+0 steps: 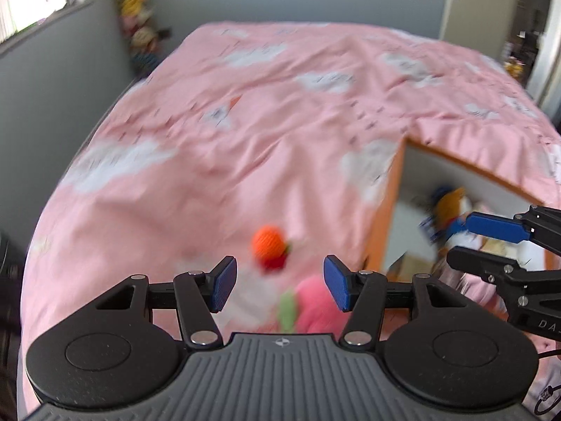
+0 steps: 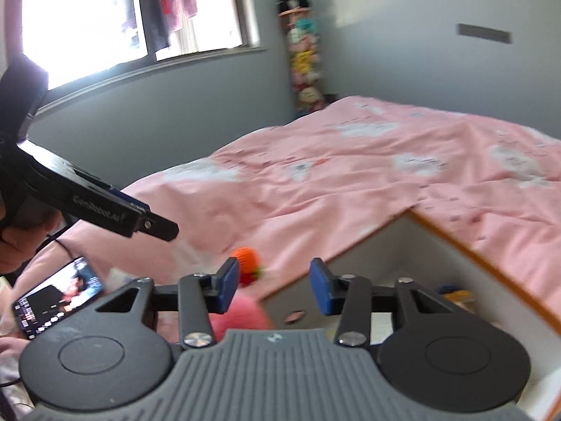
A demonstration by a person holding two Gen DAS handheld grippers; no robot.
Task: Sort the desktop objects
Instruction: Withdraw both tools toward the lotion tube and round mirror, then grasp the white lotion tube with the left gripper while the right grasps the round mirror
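Your left claw [image 1: 278,282] hangs above the near end of the bed [image 1: 217,133], its blue pads spread wide with nothing between them; through the gap you look down on a small orange knitted toy [image 1: 267,248] with a red piece touching its lower side, lying on the pink cloud-print cover, and nearer to you a pink plush toy [image 1: 317,303] with a green part on its left. Your right claw [image 2: 274,286] is likewise parted and empty, its pads well apart and gripping nothing; from the left wrist view you see it reaching in from the right, its fingers over the open white box [image 1: 434,172] with the orange rim that sits on the cover to the right of the toys. Inside that box a blue, yellow and white soft toy [image 1: 448,207] lies against the far wall, too blurred to make out further. From the right wrist view the orange toy sits just left of the box's near corner, the pink plush nearer still, and a phone [image 2: 58,296] with a lit screen lies at the near left, below your hand [image 2: 24,242] on the left tool. A window [image 2: 115,17] and a column of stuffed toys [image 2: 305,52] stand along the far wall
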